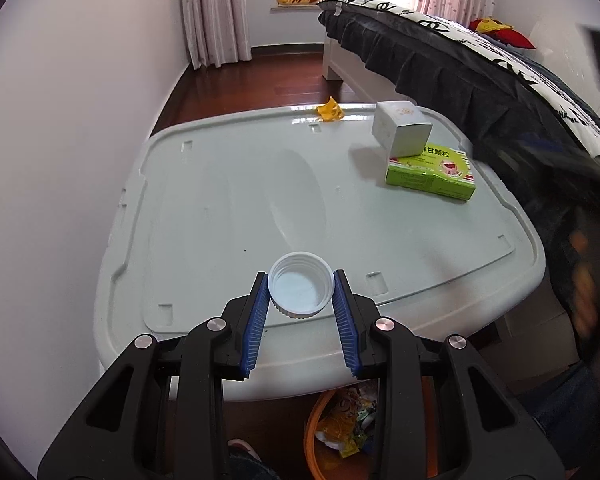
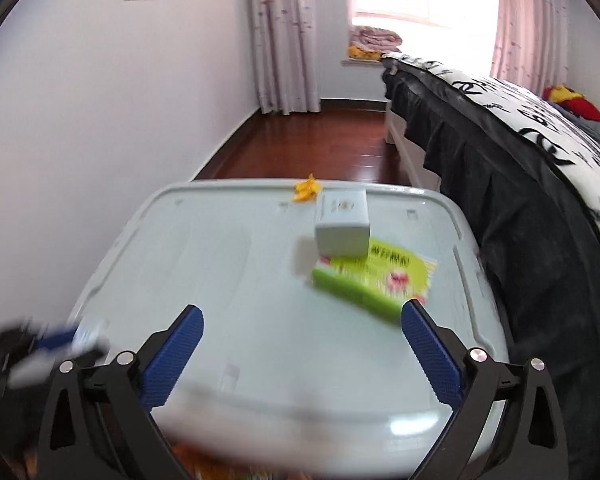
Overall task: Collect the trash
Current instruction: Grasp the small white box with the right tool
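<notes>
My left gripper (image 1: 301, 278) is shut on a white plastic bottle cap (image 1: 301, 286), open side up, just above the near edge of the pale storage-box lid (image 1: 220, 200). A green medicine box (image 1: 432, 171) lies at the far right of the lid, with a white carton (image 1: 402, 128) resting on it. A crumpled yellow wrapper (image 1: 329, 111) sits at the lid's far edge. My right gripper (image 2: 302, 316) is open and empty over the lid's near side, with the green box (image 2: 374, 278), white carton (image 2: 343, 222) and yellow wrapper (image 2: 307, 190) ahead of it. The left gripper (image 2: 60, 340) shows blurred at left.
An orange bin (image 1: 340, 428) holding wrappers stands on the floor below the lid's near edge. A bed with a dark skirt (image 1: 480, 80) runs along the right. A white wall (image 1: 60, 120) is on the left. Wooden floor (image 1: 260, 80) lies beyond.
</notes>
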The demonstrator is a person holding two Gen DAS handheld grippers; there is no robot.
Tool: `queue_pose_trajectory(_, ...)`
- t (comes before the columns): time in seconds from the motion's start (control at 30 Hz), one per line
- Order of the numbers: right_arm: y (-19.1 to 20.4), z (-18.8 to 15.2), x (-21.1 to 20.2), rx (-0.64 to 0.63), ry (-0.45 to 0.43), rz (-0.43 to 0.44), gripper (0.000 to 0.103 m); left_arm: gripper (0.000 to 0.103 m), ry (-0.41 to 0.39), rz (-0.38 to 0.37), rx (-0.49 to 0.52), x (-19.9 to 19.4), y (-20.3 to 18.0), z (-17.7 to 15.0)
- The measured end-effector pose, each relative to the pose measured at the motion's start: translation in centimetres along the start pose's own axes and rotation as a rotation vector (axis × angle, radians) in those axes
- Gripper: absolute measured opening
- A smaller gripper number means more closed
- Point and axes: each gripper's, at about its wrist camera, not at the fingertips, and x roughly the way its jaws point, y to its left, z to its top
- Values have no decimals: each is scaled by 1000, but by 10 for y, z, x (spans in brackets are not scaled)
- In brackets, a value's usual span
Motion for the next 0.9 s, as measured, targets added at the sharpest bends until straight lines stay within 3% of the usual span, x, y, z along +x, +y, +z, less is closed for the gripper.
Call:
queue_pose_trajectory(0.27, -1, 45, 107, -81, 27, -171, 97, 32, 20, -30, -53, 5, 15, -1)
queue_pose_trajectory(0.47, -7, 51, 150, -122, 96, -243, 97, 32, 28, -42, -56, 9, 16, 1)
queue_pose_trajectory(0.57, -13, 53, 154, -90, 119, -233, 78, 32, 26, -44, -49, 8, 14, 1)
queue_pose_trajectory(0.6, -15, 53, 154, -77, 136, -223, 64, 32, 25, -45, -46, 8, 13, 1)
queue_pose_trajectory(0.77, -20, 54, 135, -24, 126, -188, 61, 32, 30, -48, -41, 10, 10, 1)
queue_pose_trajectory(0.9, -20, 57, 91, -19, 68, -145, 61, 32, 33, -53, -44, 11, 11, 2)
